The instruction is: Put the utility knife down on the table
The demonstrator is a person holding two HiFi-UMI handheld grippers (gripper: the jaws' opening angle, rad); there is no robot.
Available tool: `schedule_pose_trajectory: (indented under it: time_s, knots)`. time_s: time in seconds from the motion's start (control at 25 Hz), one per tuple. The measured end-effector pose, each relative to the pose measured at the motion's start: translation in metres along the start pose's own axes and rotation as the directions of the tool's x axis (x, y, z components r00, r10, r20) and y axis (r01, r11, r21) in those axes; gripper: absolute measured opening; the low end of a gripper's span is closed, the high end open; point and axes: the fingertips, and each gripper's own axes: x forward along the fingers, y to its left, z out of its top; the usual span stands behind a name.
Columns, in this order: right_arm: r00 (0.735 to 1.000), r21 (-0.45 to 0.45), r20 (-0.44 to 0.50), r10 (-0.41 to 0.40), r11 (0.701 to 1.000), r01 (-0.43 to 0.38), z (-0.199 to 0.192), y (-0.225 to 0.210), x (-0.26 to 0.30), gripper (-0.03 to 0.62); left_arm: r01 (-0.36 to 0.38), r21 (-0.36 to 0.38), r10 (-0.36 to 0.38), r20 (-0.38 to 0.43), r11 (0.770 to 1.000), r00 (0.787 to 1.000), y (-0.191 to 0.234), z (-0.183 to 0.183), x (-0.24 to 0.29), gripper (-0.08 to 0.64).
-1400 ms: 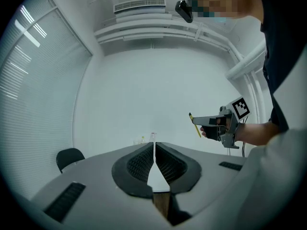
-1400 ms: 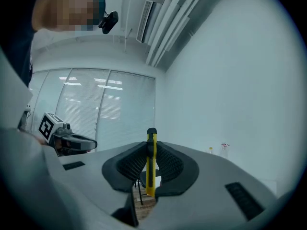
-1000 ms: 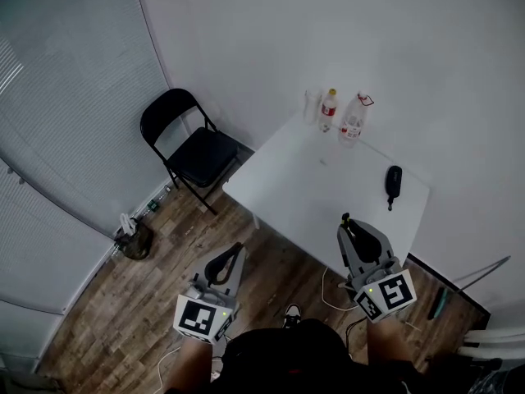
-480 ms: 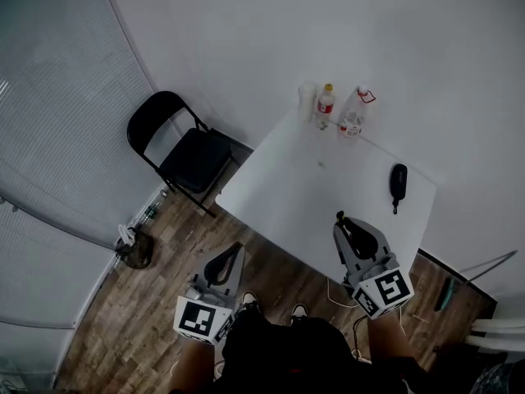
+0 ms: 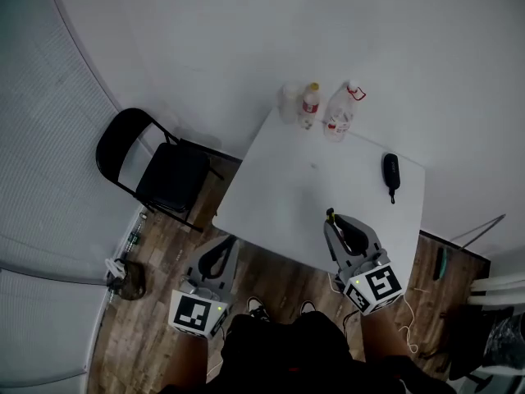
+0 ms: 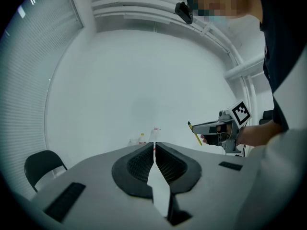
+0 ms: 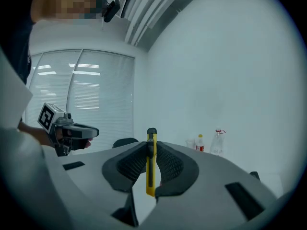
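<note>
The right tool (image 7: 151, 148) pinches a thin yellow and black utility knife (image 7: 151, 178), holding it upright in the air by the near edge of the white desk (image 5: 295, 191). The left tool (image 6: 154, 150) is pressed together, with nothing in it.

Ahead of the right claw (image 5: 337, 222), which carries the utility knife (image 7: 151, 162), the white worktop (image 5: 312, 187) lies bare across its near and middle part; at its far edge, well beyond that claw, a clear cup (image 5: 289, 103), a red-labelled bottle (image 5: 309, 105) and a larger clear bottle (image 5: 338, 112) stand close together by the wall; ahead and to that claw's right lies a black oblong object (image 5: 392, 171); the left claw (image 5: 229, 243) hangs just outside the worktop's near edge, over the floor; a black folding chair (image 5: 160, 171) stands ahead to its left, apart from the worktop.
</note>
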Motion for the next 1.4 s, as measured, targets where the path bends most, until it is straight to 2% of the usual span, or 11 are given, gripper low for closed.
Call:
schedule_pose_trajectory:
  time_s: [0.2,0.36,0.48,0.76,0.88,1.12,1.4]
  knots:
    - [0.994,-0.009,-0.097,-0.050,0.999,0.049,-0.025,-0.001,0.028,0.074,0.030,-0.013,-0.030,-0.003,0.999,1.000,0.022,-0.011,0.003,0.031]
    - [0.968,-0.054,-0.249,-0.039,0.998,0.027,-0.070,-0.014,0.050,0.074,0.039,-0.042,-0.042,-0.088,0.998,0.995,0.018,-0.026,0.001,0.031]
    - [0.921,-0.062,-0.389,-0.027,0.998,0.003,-0.126,-0.029,0.066,0.074,0.031,-0.068,-0.034,-0.044,0.997,0.998,0.014,-0.030,0.002,0.031]
    - [0.810,0.056,-0.584,0.050,0.998,-0.022,-0.219,-0.049,0.086,0.074,0.001,-0.095,-0.009,-0.085,0.995,0.996,0.006,-0.041,0.011,0.031]
    - [0.765,0.088,-0.639,0.077,0.996,-0.026,-0.255,-0.053,0.091,0.074,-0.011,-0.095,0.002,-0.098,0.995,0.995,0.006,-0.046,0.014,0.031]
    - [0.672,0.070,-0.734,0.096,0.995,-0.066,-0.314,-0.050,0.092,0.074,-0.056,-0.120,0.039,-0.137,0.991,0.990,0.008,-0.066,0.014,0.031]
    - [0.600,0.084,-0.791,0.119,0.993,-0.086,-0.358,-0.048,0.091,0.074,-0.077,-0.139,0.053,-0.166,0.987,0.985,0.008,-0.080,0.020,0.031]
